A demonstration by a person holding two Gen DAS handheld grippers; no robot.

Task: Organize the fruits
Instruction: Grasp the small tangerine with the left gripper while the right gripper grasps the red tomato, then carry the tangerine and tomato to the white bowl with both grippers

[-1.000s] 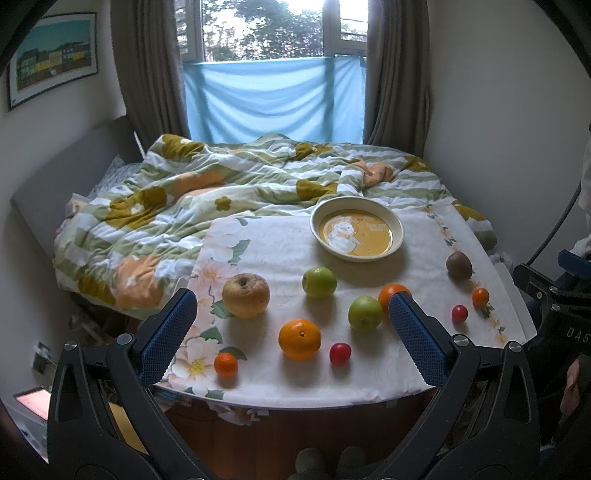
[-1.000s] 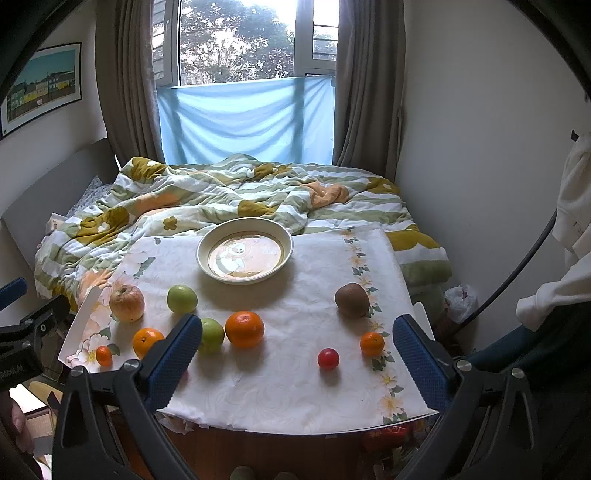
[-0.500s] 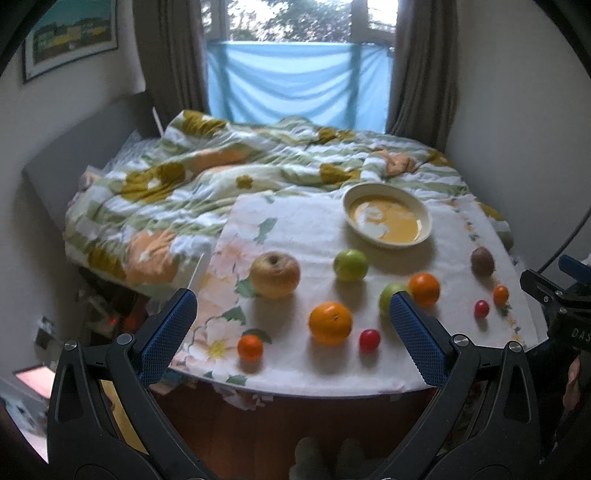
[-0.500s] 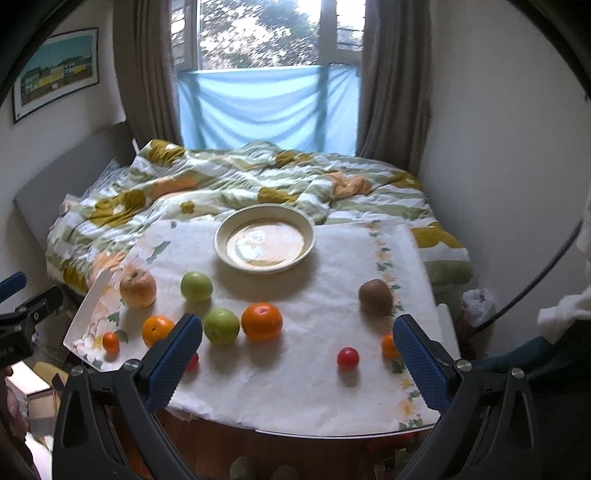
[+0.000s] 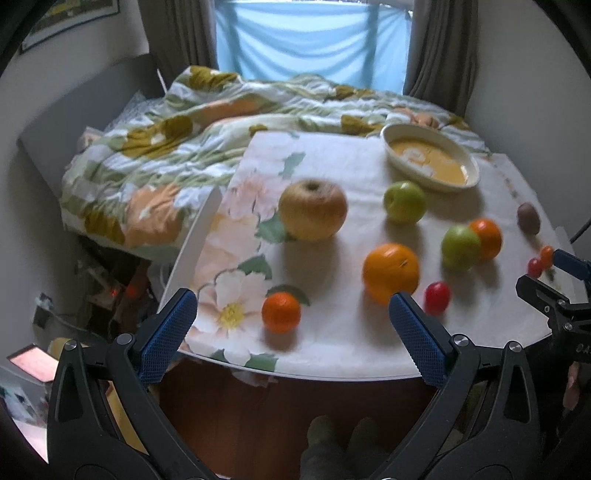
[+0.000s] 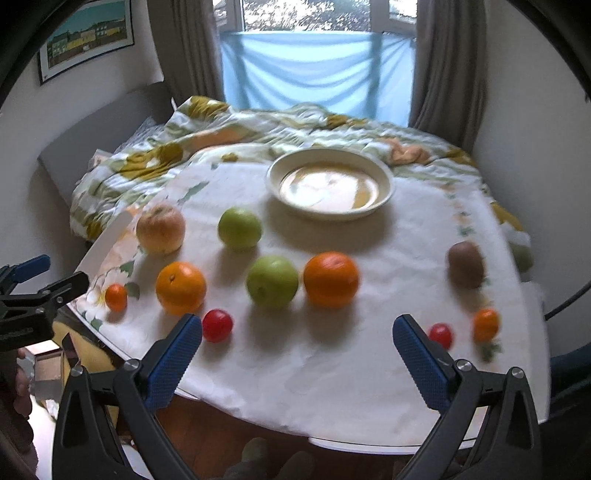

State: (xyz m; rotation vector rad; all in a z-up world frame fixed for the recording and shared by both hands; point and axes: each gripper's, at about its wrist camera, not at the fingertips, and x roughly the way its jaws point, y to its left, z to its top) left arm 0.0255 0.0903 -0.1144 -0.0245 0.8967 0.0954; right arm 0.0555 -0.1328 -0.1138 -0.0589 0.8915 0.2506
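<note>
While spread wide with nothing held, left gripper (image 5: 291,317) hovering above small round orange mandarin (image 5: 281,312); right gripper (image 6: 297,338), likewise released, facing shallow cream ceramic bowl (image 6: 384,188).

It was a home bedroom: a bed (image 6: 280,129) with a floral quilt (image 5: 177,155) lay beyond the fingers, curtains (image 6: 439,59) flanked the window (image 6: 314,18), a picture (image 6: 86,37) hung upper left.
</note>
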